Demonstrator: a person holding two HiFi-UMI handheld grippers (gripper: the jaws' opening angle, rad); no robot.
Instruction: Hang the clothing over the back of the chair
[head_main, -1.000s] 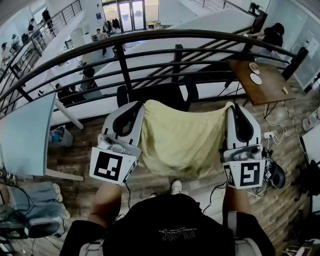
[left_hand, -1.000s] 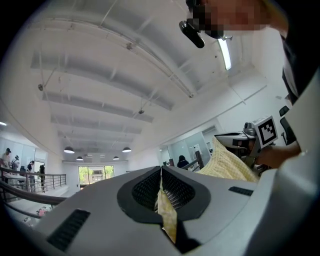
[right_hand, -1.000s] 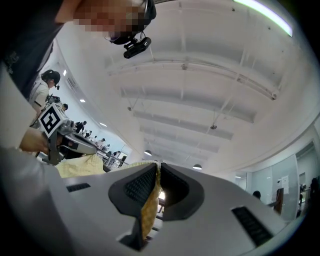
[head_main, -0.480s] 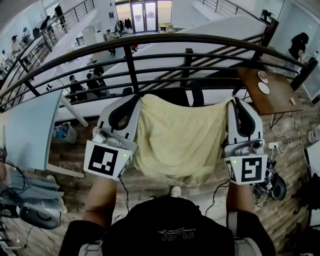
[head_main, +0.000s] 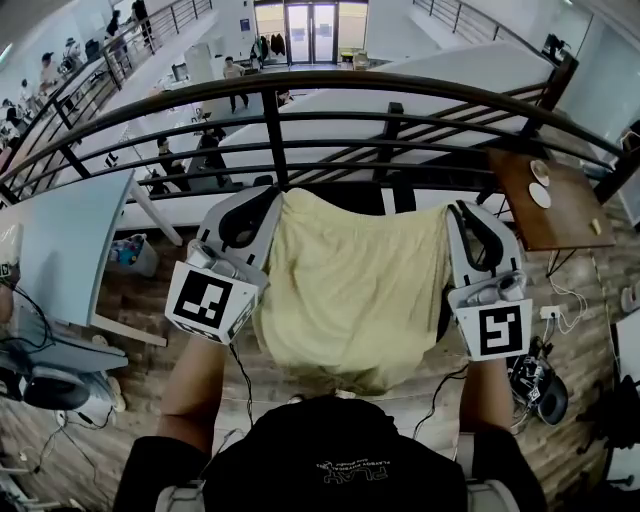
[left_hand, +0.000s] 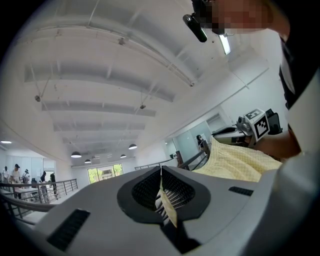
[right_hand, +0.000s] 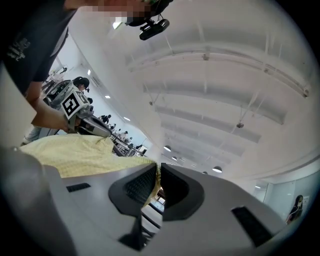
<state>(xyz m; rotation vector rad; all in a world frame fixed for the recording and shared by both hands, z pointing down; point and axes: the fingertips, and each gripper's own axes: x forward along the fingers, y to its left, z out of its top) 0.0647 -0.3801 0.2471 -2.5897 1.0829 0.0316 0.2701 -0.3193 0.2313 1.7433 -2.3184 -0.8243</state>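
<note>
The clothing (head_main: 350, 290) is spread between the left claw (head_main: 277, 196), which pinches its far left corner, and the right claw (head_main: 455, 208), which pinches its far right corner. Just beyond the clothing's far edge stands the chair (head_main: 345, 197), and behind the chair runs the railing (head_main: 272, 130). The left table (head_main: 60, 240) lies left of the left claw, near the railing. The right table (head_main: 560, 215) stands at the far right, with two plates (head_main: 541, 195) on it. The floor (head_main: 150, 300) lies under all of them.

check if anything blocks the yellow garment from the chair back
Nothing visible does. The yellow garment, clamped by the left gripper and right gripper, hangs just short of the black chair back.
</note>
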